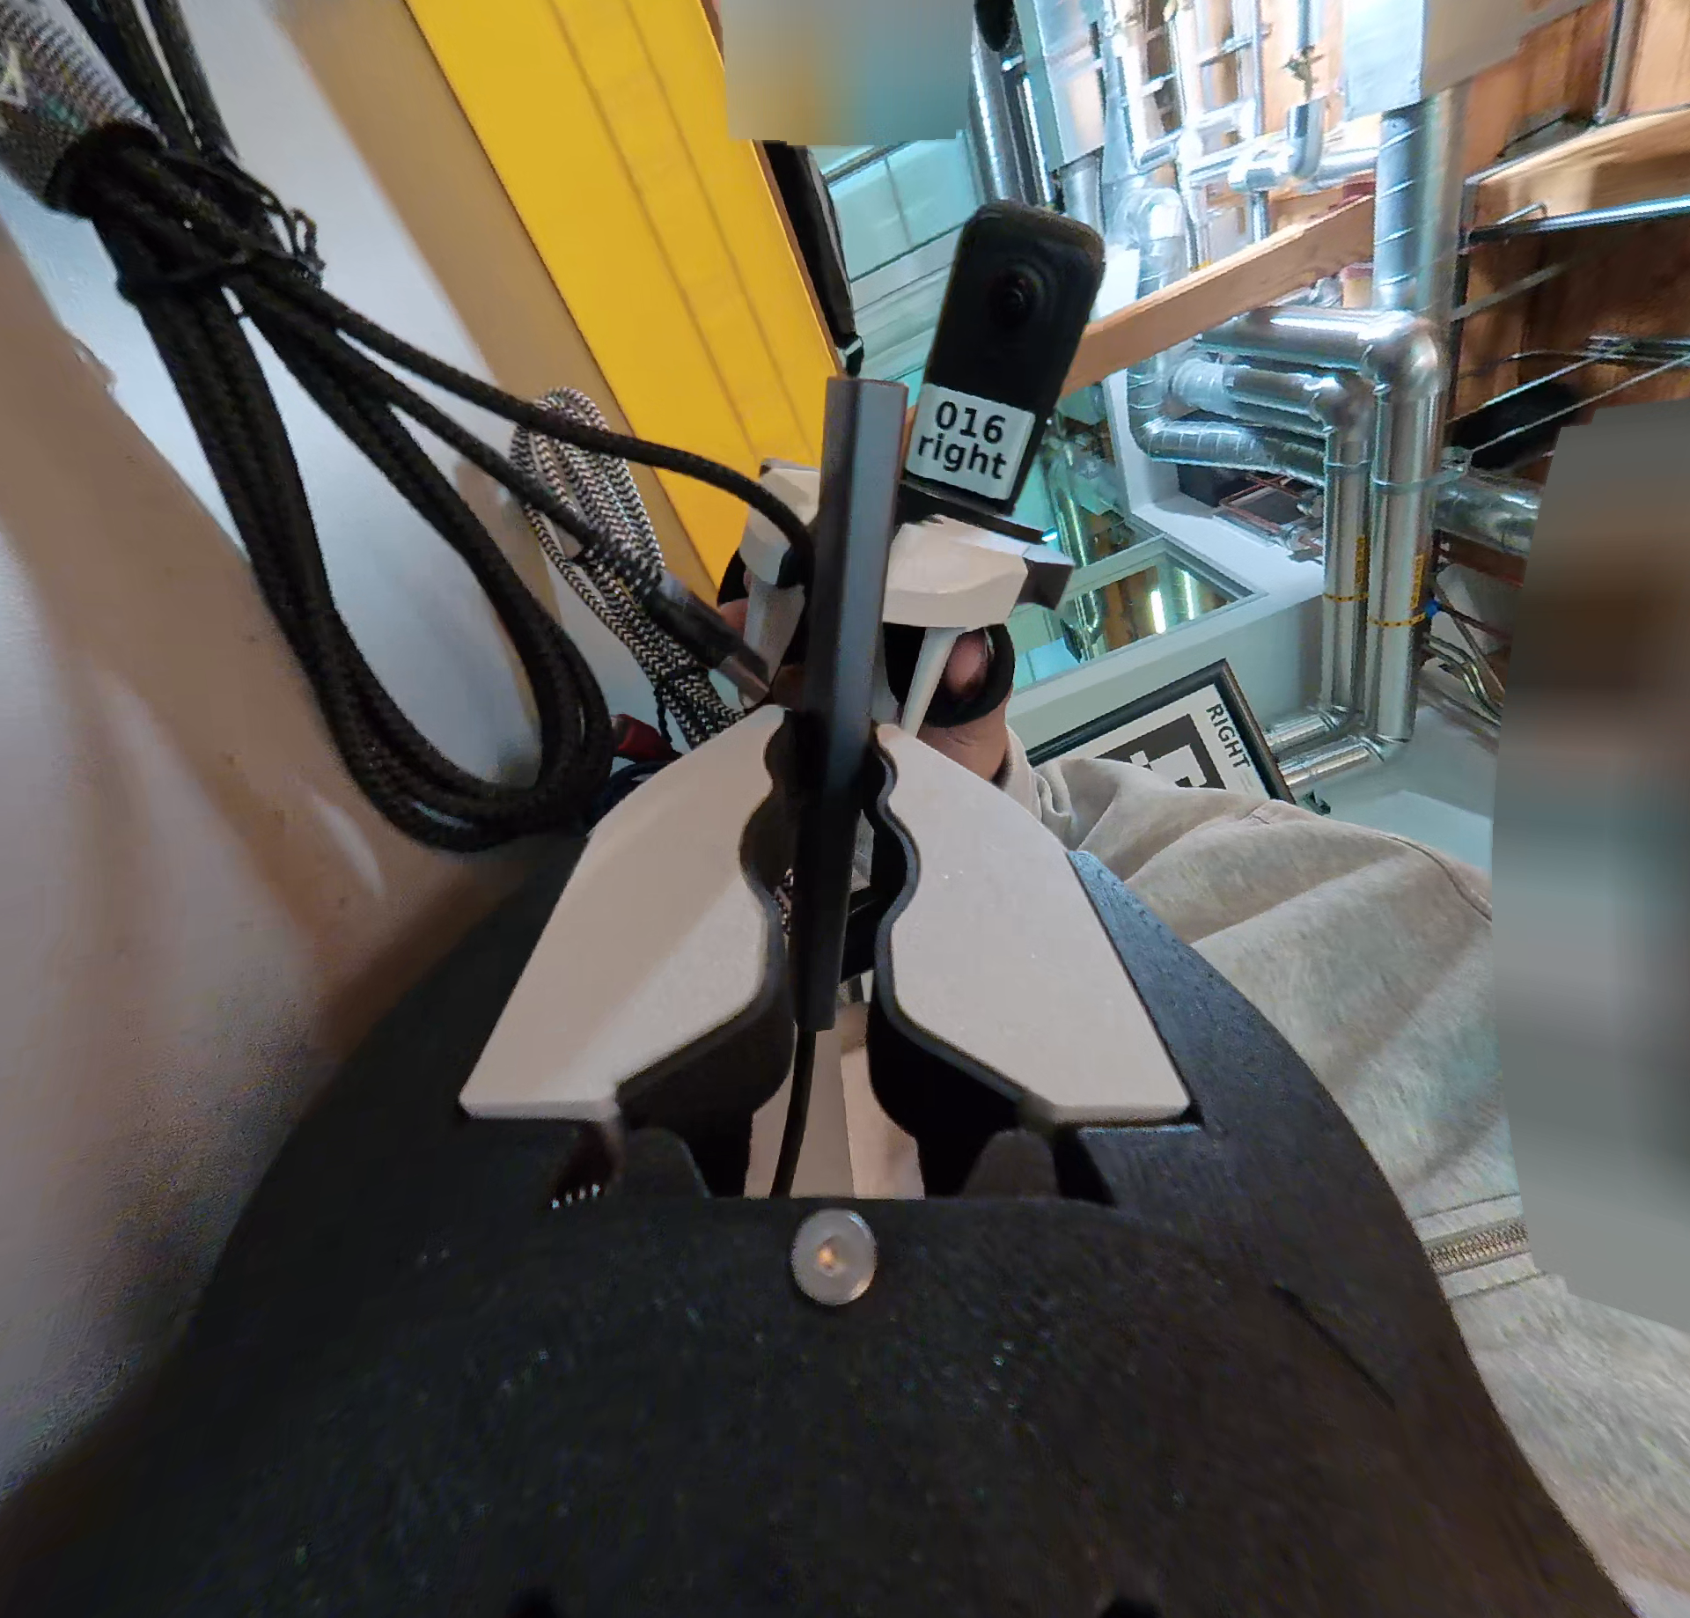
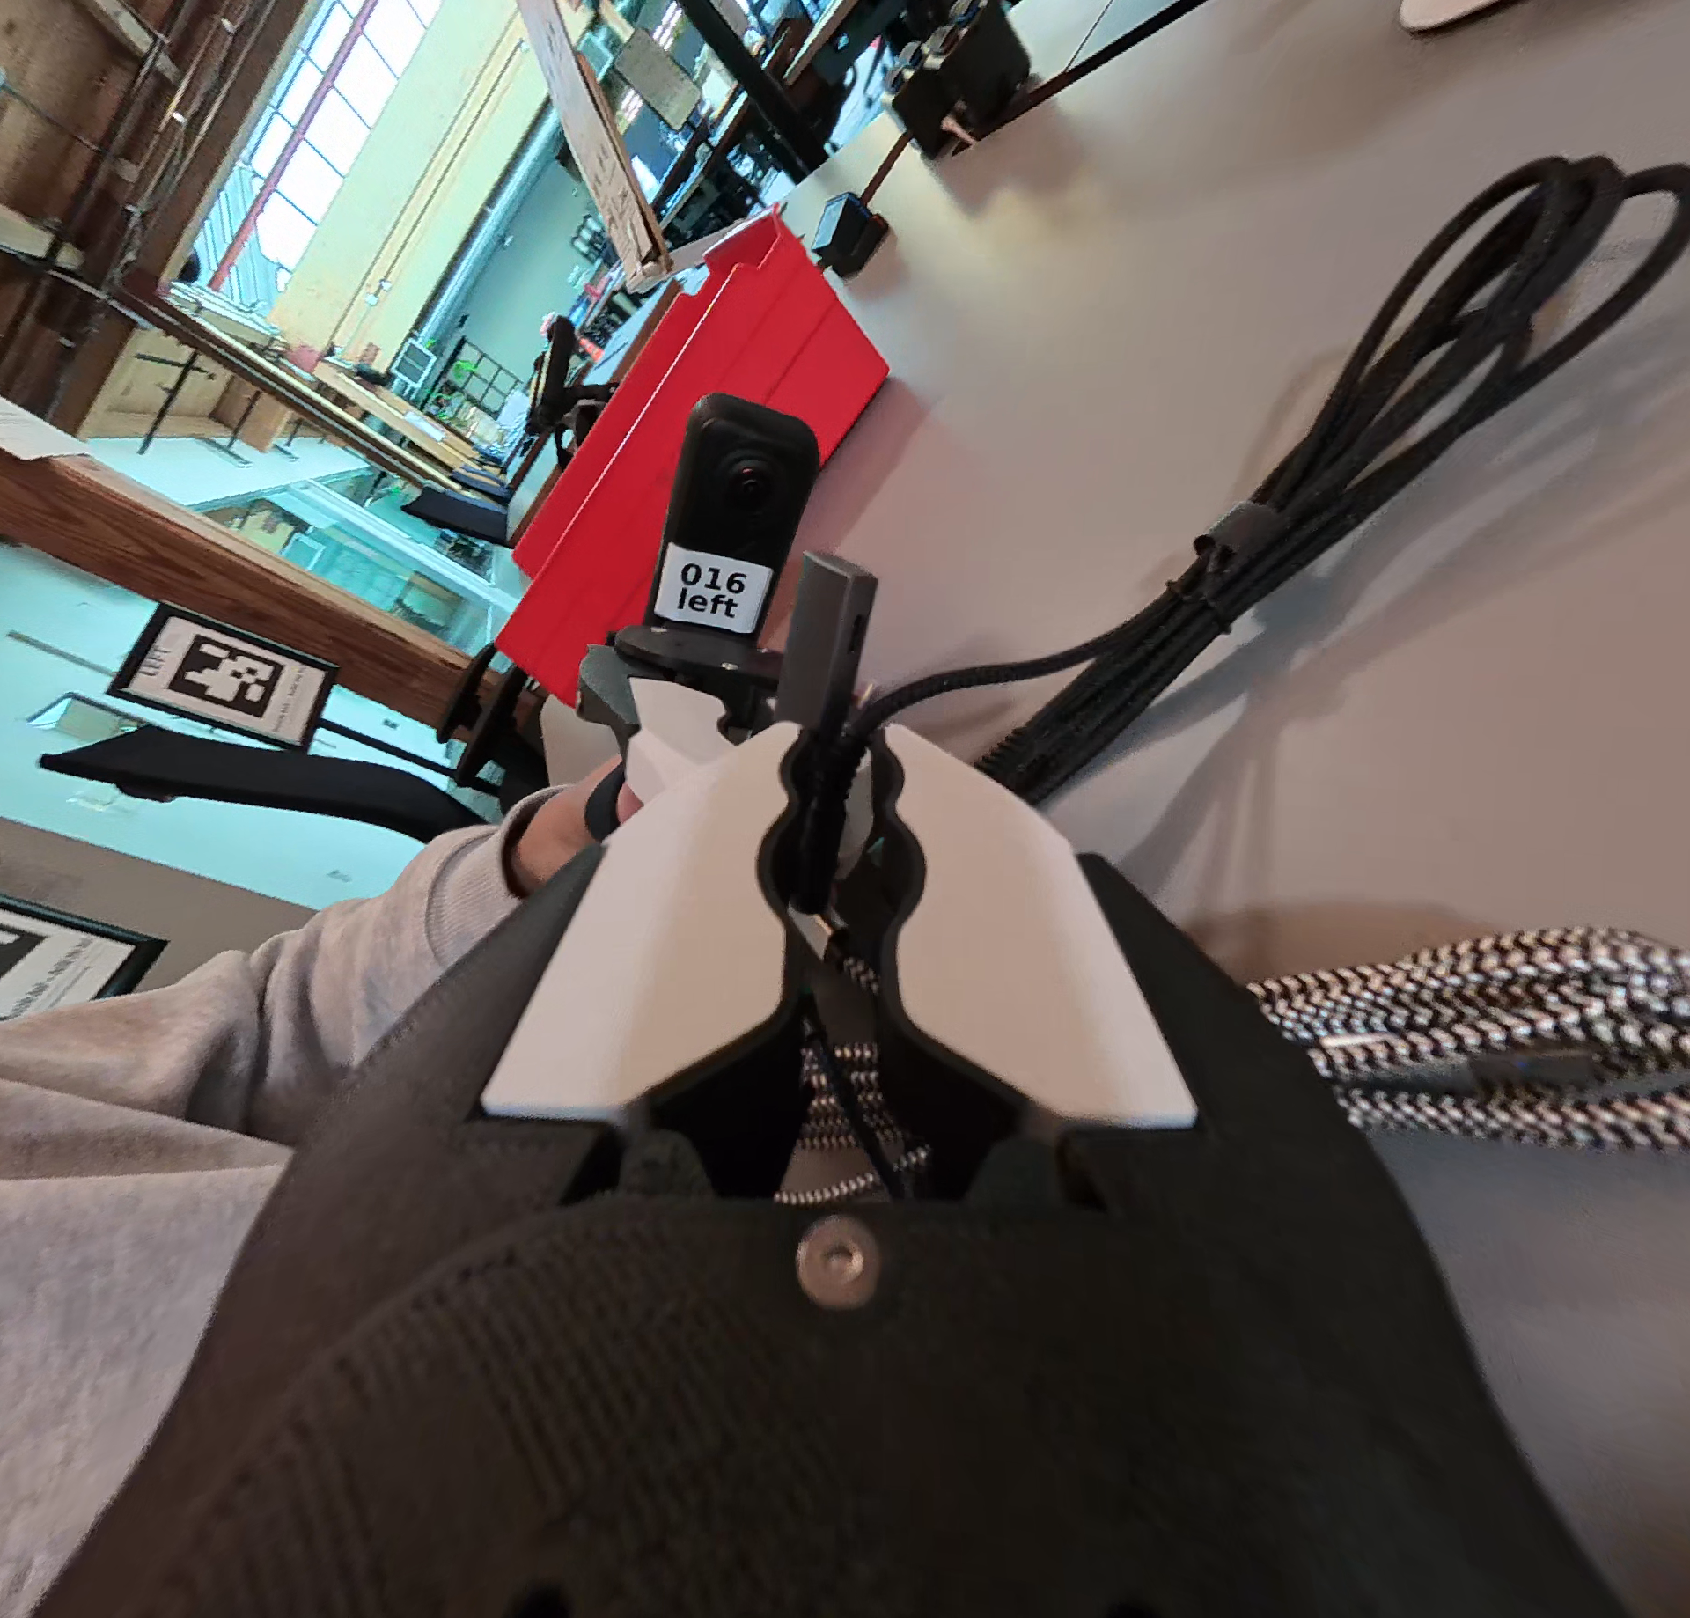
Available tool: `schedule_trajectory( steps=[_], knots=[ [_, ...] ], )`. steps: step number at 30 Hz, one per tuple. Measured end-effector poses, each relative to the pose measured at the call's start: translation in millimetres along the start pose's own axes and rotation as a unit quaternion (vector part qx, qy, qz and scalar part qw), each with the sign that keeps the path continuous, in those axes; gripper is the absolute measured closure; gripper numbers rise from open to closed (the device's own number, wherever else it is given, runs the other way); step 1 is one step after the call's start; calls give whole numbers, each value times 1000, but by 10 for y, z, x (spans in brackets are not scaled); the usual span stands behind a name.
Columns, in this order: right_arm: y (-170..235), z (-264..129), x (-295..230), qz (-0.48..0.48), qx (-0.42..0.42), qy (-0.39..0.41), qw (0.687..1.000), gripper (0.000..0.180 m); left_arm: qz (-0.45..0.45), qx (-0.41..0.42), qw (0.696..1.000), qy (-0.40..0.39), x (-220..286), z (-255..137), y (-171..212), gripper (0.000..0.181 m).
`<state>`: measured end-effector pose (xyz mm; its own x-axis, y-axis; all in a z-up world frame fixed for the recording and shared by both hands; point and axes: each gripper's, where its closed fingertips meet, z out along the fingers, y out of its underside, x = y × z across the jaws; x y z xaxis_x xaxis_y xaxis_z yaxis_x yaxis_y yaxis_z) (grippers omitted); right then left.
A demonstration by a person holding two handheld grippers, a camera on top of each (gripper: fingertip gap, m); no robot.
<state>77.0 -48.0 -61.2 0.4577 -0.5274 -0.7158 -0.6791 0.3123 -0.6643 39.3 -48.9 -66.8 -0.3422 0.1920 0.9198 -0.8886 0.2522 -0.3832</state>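
- Across the pale tabletop (image 2: pixel 1372 495), seen steeply tilted in both views, lie a coiled black braided cable bundle (image 2: pixel 1427 403) tied with a strap and a black-and-white braided cable (image 2: pixel 1463 1016) nearer the right gripper's body.
- Beside the black bundle in the left wrist view stands a yellow panel (image 1: pixel 604 202); in the right wrist view a red folded panel (image 2: pixel 695 440) lies at the table's far edge, behind the other gripper's camera.
- Between the white fingers of the left gripper (image 1: pixel 828 778) a slim dark grey adapter bar (image 1: pixel 846 659) is pinched, its long axis running along the fingers and pointing away from the camera, its far end past the fingertips, a thin black cord leaving its near end.
- Facing it, the right gripper (image 2: pixel 837 760) is pressed onto a thin dark braided cord (image 2: pixel 960 678) just behind its plug; the cord runs off toward the black bundle.
- Just beyond those fingertips the same grey bar rises end-on, with a small port in its side.
- Each view shows the opposite gripper's black camera (image 1: pixel 1006 339) close behind the bar, blocking the space beyond, and a grey sleeve (image 2: pixel 229 1025).
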Motion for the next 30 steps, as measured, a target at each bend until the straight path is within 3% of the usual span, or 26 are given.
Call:
schedule_trajectory(
  steps=[19, 21, 30],
  knots=[
    [255, -71, -79, 63, -131, -96, 985, 159, 5, 6, 1000, 29, 63, -34, -44, 166],
    [238, -71, -126, 68, -125, -109, 984, 168, 4, 9, 999, 32, 66, -37, -53, 167],
    [27, -156, -115, 51, -74, -107, 990, 171, -3, 2, 999, 54, 104, -45, -42, 166]
  ],
)
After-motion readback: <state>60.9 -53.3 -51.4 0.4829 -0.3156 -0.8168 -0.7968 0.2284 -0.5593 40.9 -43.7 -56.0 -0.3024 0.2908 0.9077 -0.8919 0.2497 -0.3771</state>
